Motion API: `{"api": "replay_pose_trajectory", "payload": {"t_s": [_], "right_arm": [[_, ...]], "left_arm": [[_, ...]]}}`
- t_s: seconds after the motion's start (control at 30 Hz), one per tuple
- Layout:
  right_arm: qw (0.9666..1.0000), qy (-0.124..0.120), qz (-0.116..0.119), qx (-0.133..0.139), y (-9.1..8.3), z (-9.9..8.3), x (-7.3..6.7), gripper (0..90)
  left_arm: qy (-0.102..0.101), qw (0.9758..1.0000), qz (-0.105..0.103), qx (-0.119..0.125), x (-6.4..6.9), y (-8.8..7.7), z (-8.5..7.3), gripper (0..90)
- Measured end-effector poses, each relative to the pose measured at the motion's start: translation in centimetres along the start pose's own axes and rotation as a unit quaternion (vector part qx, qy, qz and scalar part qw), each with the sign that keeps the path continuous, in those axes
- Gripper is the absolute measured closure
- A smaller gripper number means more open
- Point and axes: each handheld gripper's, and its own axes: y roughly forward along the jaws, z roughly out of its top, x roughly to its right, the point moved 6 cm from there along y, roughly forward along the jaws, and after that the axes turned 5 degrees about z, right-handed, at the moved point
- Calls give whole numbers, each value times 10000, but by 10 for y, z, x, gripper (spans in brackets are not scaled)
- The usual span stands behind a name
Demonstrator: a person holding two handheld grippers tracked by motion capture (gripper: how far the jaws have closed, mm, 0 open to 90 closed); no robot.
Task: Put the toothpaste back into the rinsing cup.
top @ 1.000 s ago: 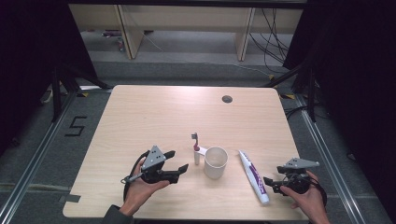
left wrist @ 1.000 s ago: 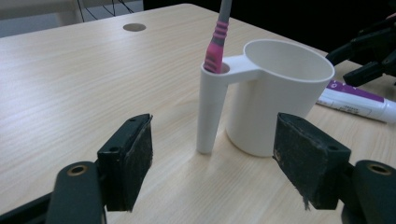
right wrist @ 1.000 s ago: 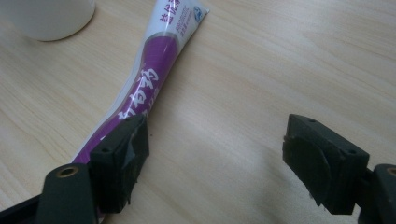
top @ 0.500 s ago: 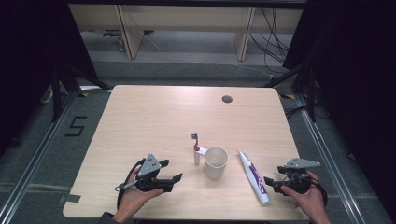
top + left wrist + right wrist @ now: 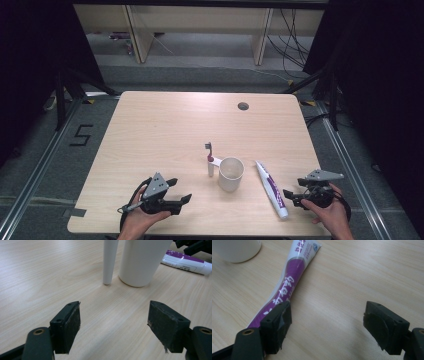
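A white cup [image 5: 231, 173] stands near the middle front of the wooden table [image 5: 165, 125]. A white toothbrush [image 5: 210, 159] leans upright against the cup's left side. A white and purple toothpaste tube [image 5: 270, 188] lies flat to the right of the cup. My left gripper [image 5: 179, 196] is low at the front left, open, pointing toward the cup [image 5: 143, 261] and the toothbrush handle [image 5: 109, 261], nothing between its jaws. My right gripper [image 5: 292, 195] rests at the front right, open, just right of the tube [image 5: 287, 282], which passes under its left jaw.
A small dark round hole [image 5: 243, 106] is set in the table near the far edge. Metal rails run along both sides of the table on the floor. Wooden furniture legs and cables stand beyond the far edge.
My left gripper has drawn back toward the front edge and sunk a little, away from the cup. The right gripper has stayed put.
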Motion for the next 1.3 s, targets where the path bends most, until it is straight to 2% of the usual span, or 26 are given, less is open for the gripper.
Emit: {"api": "replay_pose_trajectory", "payload": {"t_s": [0.1,0.2,0.27,0.4,0.5,0.57,0.63,0.7,0.73,0.77,0.83,0.87,0.9,0.93,1.0,1.03,1.07,1.13,1.23,1.27,1.3], "right_arm": [[10000,23,-13,-9,0,0,0,234],[9999,5,113,67,2,1,-2,234],[9999,2,126,95,1,1,-2,234],[9999,60,58,79,-2,2,-2,235],[9999,-8,38,147,-6,8,-4,240],[9997,-98,-10,242,-13,15,-7,252],[9996,-149,14,254,-14,18,-9,252],[9998,-153,1,153,-16,21,-10,244],[9999,-90,78,95,-15,23,-12,237],[9999,60,92,78,-16,25,-15,238],[9998,-134,80,91,-14,31,-13,238],[9998,-134,80,91,-14,31,-13,238],[9999,-10,150,56,-14,34,-15,238],[9999,-17,135,55,-13,35,-17,238],[9997,-182,178,-1,-11,40,-18,237],[9997,-182,178,-1,-11,40,-18,237],[9999,-59,122,-53,-9,45,-25,236],[9999,-86,120,-45,-8,47,-25,236],[9997,-88,159,-186,-5,54,-33,240],[9995,-169,171,-220,-3,56,-34,240],[9993,-157,196,-273,-1,57,-37,243]], "left_arm": [[-16,10000,2,0,1,-2,-2,256],[78,9999,52,-94,1,-6,-6,253],[52,9999,73,-109,2,-7,-8,253],[37,9999,62,-142,3,-7,-12,251],[94,9995,95,-286,4,-7,-18,248],[200,9993,122,-284,6,-9,-19,246],[167,9994,172,-263,6,-10,-19,246],[149,9994,215,-217,5,-10,-18,247],[106,9994,266,-208,4,-11,-18,247],[146,9994,240,-218,3,-10,-18,246],[97,9992,275,-269,2,-10,-20,245],[96,9992,262,-280,2,-9,-21,245],[89,9992,266,-299,3,-9,-22,244],[85,9990,278,-332,4,-9,-23,243],[147,9988,271,-380,3,-8,-25,243],[147,9988,271,-380,3,-8,-25,243],[159,9985,313,-417,3,-7,-26,243],[145,9985,331,-418,3,-7,-26,243],[125,9986,324,-389,4,-5,-26,243],[134,9984,354,-424,4,-6,-27,243],[246,9977,375,-515,2,-6,-28,243]]}}
